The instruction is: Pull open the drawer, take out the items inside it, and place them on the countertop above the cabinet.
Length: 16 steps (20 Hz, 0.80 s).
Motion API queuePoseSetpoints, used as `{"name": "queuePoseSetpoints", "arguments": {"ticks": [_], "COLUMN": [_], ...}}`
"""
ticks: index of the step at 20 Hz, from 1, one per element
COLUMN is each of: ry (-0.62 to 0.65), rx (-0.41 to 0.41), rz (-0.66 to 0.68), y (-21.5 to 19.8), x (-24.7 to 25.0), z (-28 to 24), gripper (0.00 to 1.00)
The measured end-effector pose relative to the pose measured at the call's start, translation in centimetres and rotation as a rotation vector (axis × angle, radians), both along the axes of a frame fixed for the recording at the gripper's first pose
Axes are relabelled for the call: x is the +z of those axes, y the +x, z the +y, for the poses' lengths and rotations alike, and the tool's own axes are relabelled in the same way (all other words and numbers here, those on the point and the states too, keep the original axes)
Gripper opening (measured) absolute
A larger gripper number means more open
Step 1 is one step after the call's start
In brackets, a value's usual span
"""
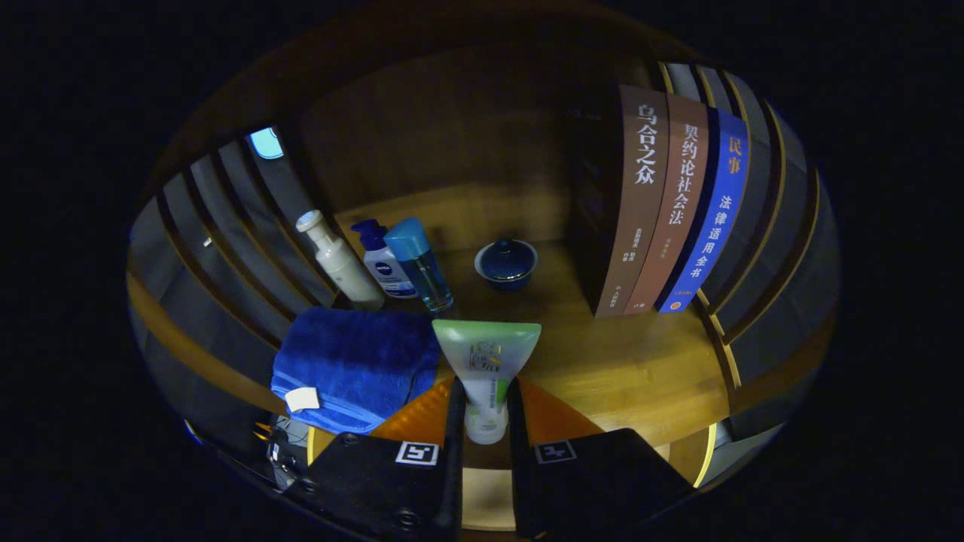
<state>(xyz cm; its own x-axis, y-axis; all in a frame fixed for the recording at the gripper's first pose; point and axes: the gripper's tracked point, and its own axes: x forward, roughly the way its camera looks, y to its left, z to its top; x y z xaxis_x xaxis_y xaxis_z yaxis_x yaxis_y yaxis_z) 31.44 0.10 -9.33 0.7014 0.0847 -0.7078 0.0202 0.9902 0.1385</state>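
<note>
Hand-held gripper (484,410) clamping tube (486,361), towel (354,365) beside, bottles (410,263), books (670,203) beyond

A wooden tabletop (633,369) lay under dim, warm light. A wooden back panel (452,128) rose behind it, with dark slatted walls (226,218) on both sides

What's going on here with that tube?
A person's hand-held tongs are shut on a green-and-white tube, both fingers pressing its lower end near the cap, holding it over a wooden countertop. Beside the tube lies a folded blue towel. Beyond it stand a white pump bottle, a blue-capped lotion bottle and a clear bottle with a blue cap, plus a small lidded blue bowl and three upright books.
</note>
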Motion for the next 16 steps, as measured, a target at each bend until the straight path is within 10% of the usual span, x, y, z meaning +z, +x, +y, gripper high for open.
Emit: {"name": "queuePoseSetpoints", "arguments": {"ticks": [16], "ry": [-0.010], "rx": [-0.029], "rz": [0.087], "y": [3.2], "x": [-6.2], "z": [-0.2], "gripper": [0.31]}}
